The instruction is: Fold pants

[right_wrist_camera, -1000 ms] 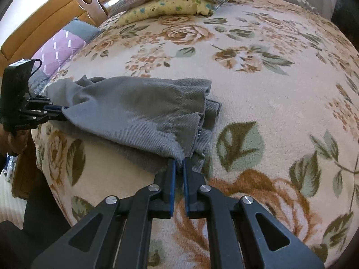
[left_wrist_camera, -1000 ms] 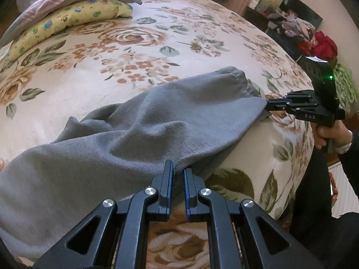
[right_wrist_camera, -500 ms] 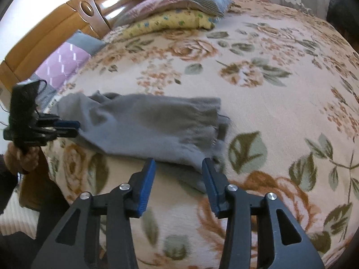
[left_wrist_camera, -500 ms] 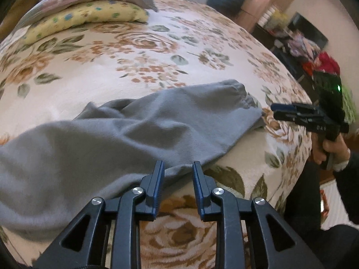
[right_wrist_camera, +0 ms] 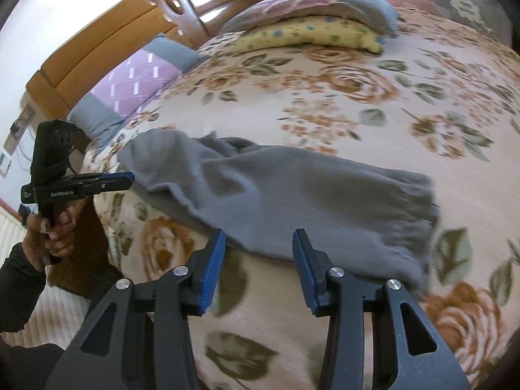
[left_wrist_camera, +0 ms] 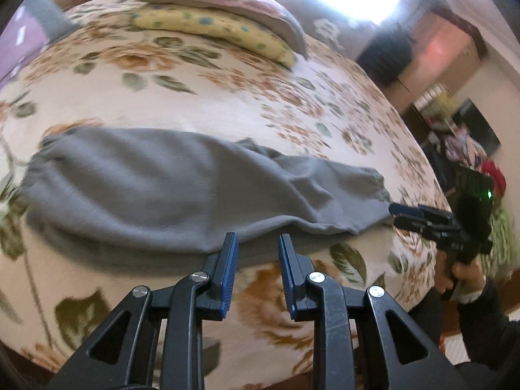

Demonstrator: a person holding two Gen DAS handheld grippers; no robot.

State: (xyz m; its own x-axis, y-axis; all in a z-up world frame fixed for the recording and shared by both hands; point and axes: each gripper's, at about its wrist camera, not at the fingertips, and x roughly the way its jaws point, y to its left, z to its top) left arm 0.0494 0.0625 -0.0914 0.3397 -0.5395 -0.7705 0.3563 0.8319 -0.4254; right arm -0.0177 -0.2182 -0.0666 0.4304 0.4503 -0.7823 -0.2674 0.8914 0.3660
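- Your left gripper [left_wrist_camera: 256, 253] and right gripper [right_wrist_camera: 258, 249] both stand open and hold nothing; the grey pants [left_wrist_camera: 182, 191] lie folded lengthwise along the near edge of the bed [left_wrist_camera: 227, 104].
- The lower cloth edge droops over that edge, so a careless brush could drag the pants off.
- Grab only the top layer and the legs will slide apart.
- The bunched crotch may crease the next fold.

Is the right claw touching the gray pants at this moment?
Apart. The right wrist view shows the right claw open, its blue pads clear of the gray pants, which lie flat on the floral bedspread.
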